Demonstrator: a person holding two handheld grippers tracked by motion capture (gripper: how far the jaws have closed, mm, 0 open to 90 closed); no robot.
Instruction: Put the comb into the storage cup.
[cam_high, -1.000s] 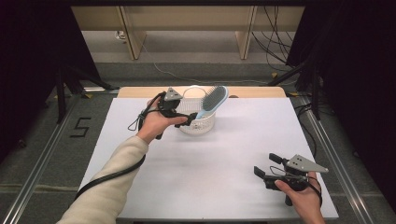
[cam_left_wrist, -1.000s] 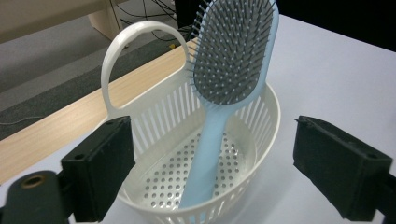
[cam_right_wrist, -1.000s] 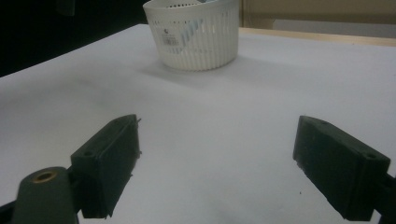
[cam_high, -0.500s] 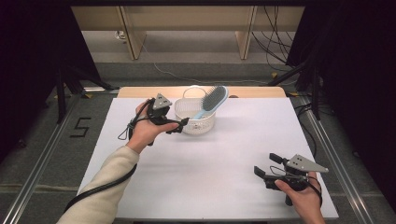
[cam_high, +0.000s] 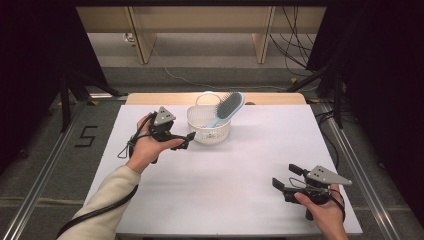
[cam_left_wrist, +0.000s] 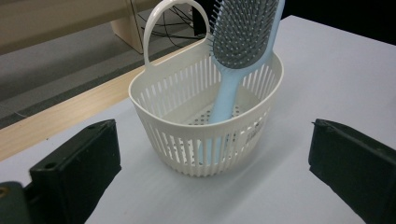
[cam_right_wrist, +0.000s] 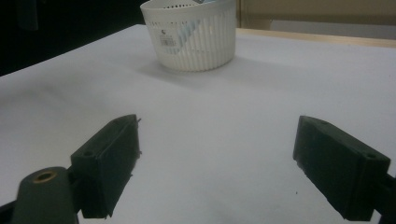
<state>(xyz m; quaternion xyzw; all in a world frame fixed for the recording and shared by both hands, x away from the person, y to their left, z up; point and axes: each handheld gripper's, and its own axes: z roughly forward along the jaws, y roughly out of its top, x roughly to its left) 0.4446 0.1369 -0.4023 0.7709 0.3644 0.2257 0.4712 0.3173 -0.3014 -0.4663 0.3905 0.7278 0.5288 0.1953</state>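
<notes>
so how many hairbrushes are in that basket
1: a light blue plastic hairbrush with grey bristles stands tilted in the white slotted plastic basket, handle down, head above the rim. Nothing else shows through the slots.

We see a white slotted basket with a dotted, perforated floor and a small white label with dark print. In it stands a pale blue hairbrush whose pad is grey with rows of grey bristles. The table is plain white with a light wood edge at its far side. Both the left gripper and the right gripper are black, each topped with a grey three-cornered plate.
</notes>
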